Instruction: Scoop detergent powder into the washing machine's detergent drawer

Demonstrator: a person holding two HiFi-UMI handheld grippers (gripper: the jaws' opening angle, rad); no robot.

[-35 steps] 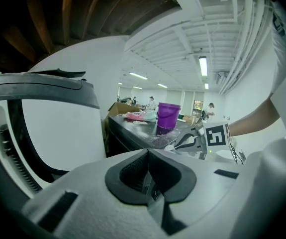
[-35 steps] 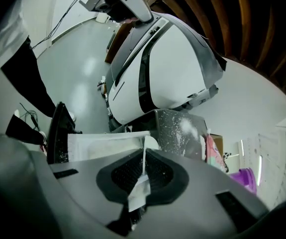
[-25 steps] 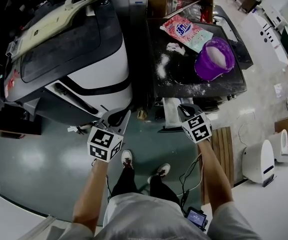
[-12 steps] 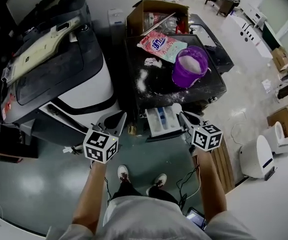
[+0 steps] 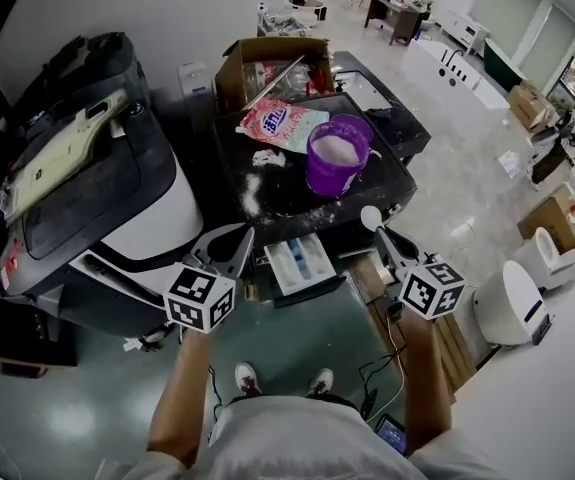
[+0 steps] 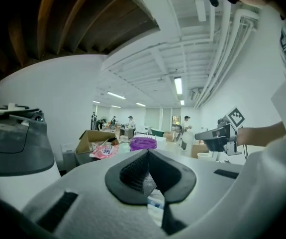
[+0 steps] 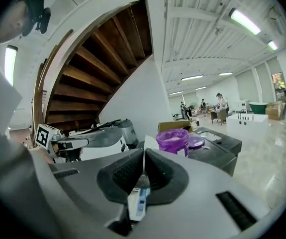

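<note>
Hall: you stand in a wide room with a pale floor [image 5: 467,183], facing a dark surface [image 5: 379,176] dusted with spilled powder [image 5: 251,194].
Purple bucket [image 5: 337,155]: it stands upright on the right part of the surface with white powder inside. A detergent bag [image 5: 279,126] lies just beyond it to the left.
Detergent drawer [image 5: 300,265]: it is pulled out below the near edge of the surface, between your two grippers, with its compartments facing up.
Right gripper [image 5: 377,234]: it is clamped on the thin handle of a white scoop [image 5: 370,217]. The bowl sits by the near right corner of the surface, between bucket and drawer.
Left gripper [image 5: 245,234]: its jaws are together with nothing in them, and it hovers just left of the drawer.
Scoop load: whether the bowl is full or empty can't be made out, so this fits a trip to the bucket as well as one to the drawer.
Handling: either way, keep the bowl level, hold the handle firmly and travel slowly. The dusting on the surface suggests this powder spills easily.
</note>
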